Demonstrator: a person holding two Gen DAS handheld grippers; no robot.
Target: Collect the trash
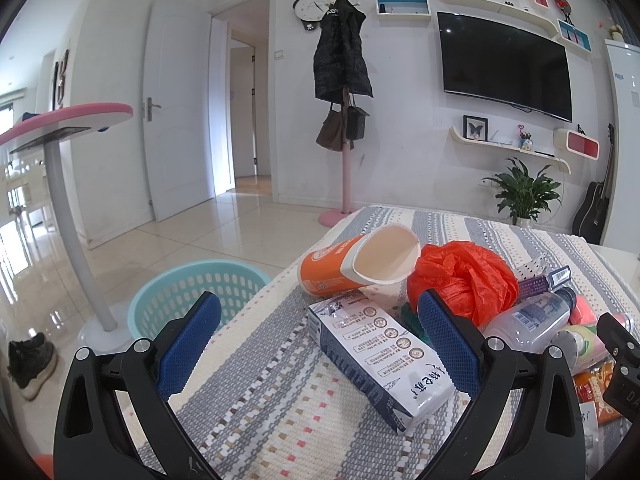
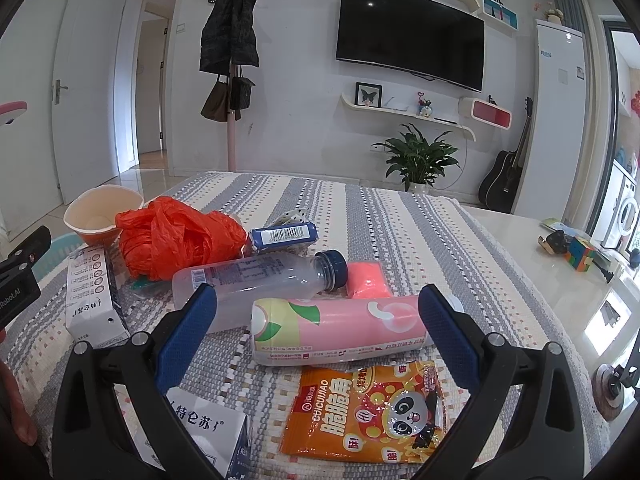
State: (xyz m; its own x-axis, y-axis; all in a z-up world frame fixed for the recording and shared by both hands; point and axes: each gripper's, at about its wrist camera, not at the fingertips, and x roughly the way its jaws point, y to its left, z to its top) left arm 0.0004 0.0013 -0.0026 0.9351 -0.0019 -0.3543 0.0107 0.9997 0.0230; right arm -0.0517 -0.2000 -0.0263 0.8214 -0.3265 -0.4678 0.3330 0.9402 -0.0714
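Note:
Trash lies on a striped woven cloth (image 1: pixel 256 400). My left gripper (image 1: pixel 320 312) is open above a white and navy milk carton (image 1: pixel 380 360) that lies between its fingers. Behind it lie an orange paper cup (image 1: pixel 352 264) on its side and a crumpled red plastic bag (image 1: pixel 464 276). A teal trash basket (image 1: pixel 192 292) stands on the floor at the table's left. My right gripper (image 2: pixel 318 308) is open over a pink bottle (image 2: pixel 340 328), with a clear bottle (image 2: pixel 256 280) behind and an orange snack packet (image 2: pixel 364 412) in front.
A second carton (image 2: pixel 208 436) lies at the lower left of the right wrist view. A blue packet (image 2: pixel 284 236) and a pink block (image 2: pixel 366 284) lie by the bottles. A Rubik's cube (image 2: pixel 582 252) sits on the bare white table at right. A pink-topped stand (image 1: pixel 76 216) stands beside the basket.

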